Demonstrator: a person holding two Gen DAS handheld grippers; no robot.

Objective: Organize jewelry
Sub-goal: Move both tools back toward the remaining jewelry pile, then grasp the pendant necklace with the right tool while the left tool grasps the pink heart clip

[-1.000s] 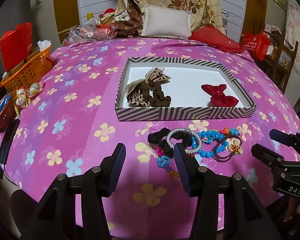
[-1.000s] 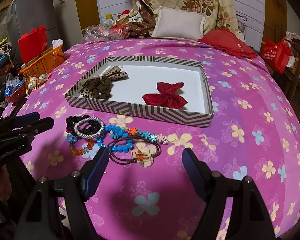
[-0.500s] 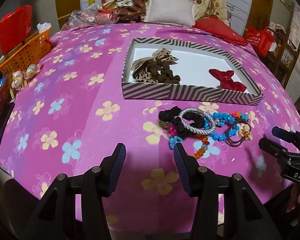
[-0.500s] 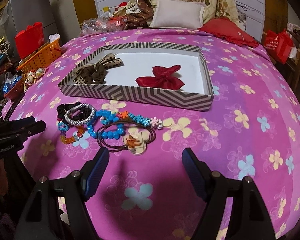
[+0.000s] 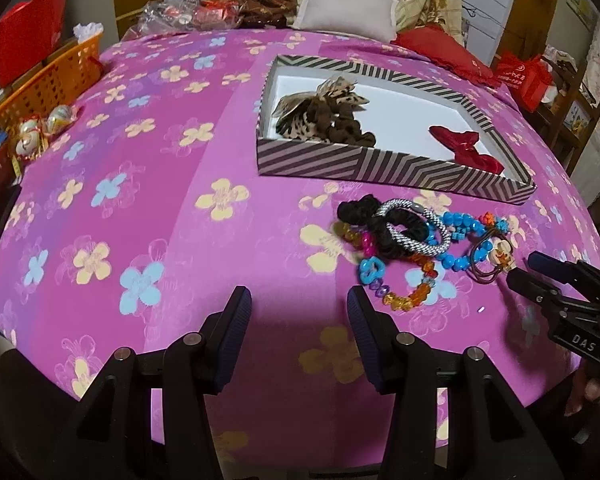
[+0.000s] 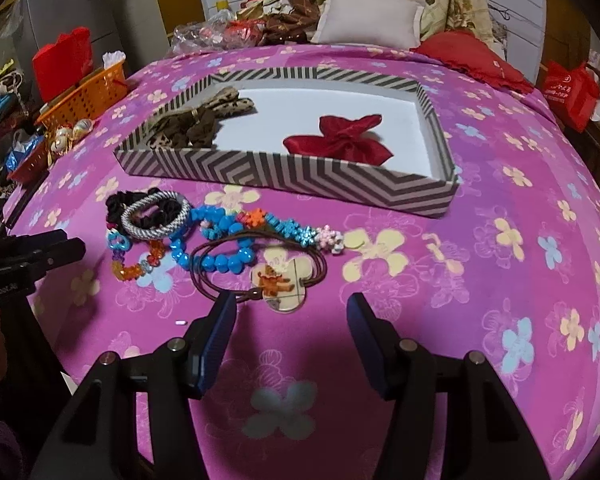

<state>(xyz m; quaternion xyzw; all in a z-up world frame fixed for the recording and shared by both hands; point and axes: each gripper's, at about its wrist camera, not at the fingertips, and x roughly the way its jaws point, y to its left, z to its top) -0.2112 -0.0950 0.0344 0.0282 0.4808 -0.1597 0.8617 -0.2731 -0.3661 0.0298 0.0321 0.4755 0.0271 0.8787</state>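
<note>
A striped box [image 5: 384,170] [image 6: 284,174] on the pink flowered cloth holds a leopard-print bow [image 5: 320,114] [image 6: 192,122] and a red bow [image 5: 466,150] [image 6: 338,142]. In front of it lies a jewelry pile: black scrunchie [image 5: 360,216], silver bracelet [image 5: 416,236] [image 6: 156,220], blue bead bracelet [image 6: 220,256], amber bead bracelet [image 5: 408,296] [image 6: 132,266], brown cord with a bear pendant [image 6: 278,280] [image 5: 500,256]. My left gripper [image 5: 296,336] is open and empty, left of the pile. My right gripper [image 6: 290,336] is open and empty, just before the pendant.
An orange basket [image 5: 48,80] [image 6: 84,94] and small ornaments [image 5: 40,128] sit at the cloth's left edge. A white pillow [image 5: 348,14] and red cushion [image 6: 472,56] lie behind the box. A red bag [image 6: 572,88] stands at the right.
Both grippers have come lower and closer to the jewelry pile; the right one now has the bear pendant just ahead of its fingers. Both stayed open.
</note>
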